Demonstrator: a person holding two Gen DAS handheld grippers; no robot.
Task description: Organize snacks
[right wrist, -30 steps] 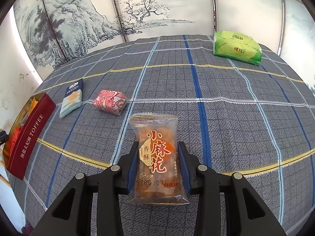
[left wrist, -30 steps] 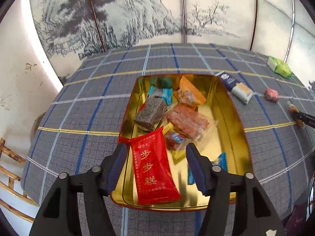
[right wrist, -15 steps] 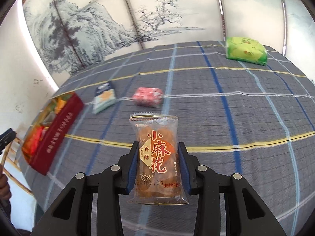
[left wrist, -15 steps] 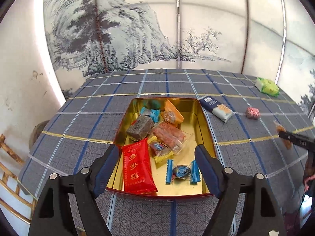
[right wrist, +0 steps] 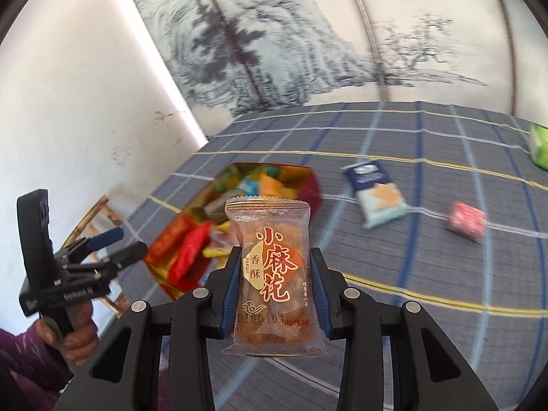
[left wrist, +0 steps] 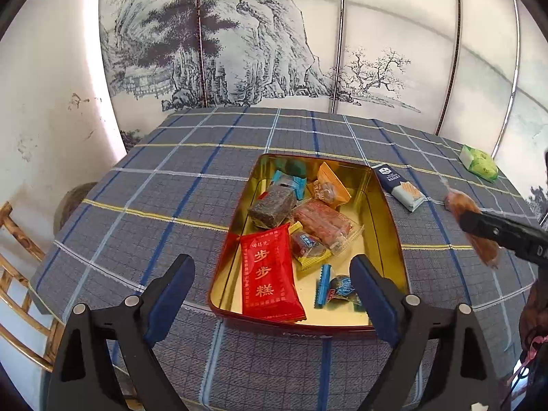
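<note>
A gold-lined red tin (left wrist: 390, 226) sits on the plaid tablecloth and holds several wrapped snacks, among them a red packet (left wrist: 267, 274). My left gripper (left wrist: 270, 267) is open and empty, held back above the tin's near edge. My right gripper (right wrist: 274, 284) is shut on a clear twisted-dough snack packet (right wrist: 274, 274), held in the air to the right of the tin (right wrist: 308, 185). That packet also shows in the left wrist view (left wrist: 469, 226). The left gripper shows at the left of the right wrist view (right wrist: 113, 243).
On the cloth right of the tin lie a blue-and-white cracker packet (left wrist: 400, 186), a pink wrapped candy (right wrist: 465, 221) and a green packet (left wrist: 479, 162). A painted screen stands behind the table. A bamboo chair (left wrist: 17, 274) is at the left edge.
My left gripper has pulled back and up from the tin, leaving the red packet inside. My right gripper has lifted the dough snack off the cloth and swung it left toward the tin.
</note>
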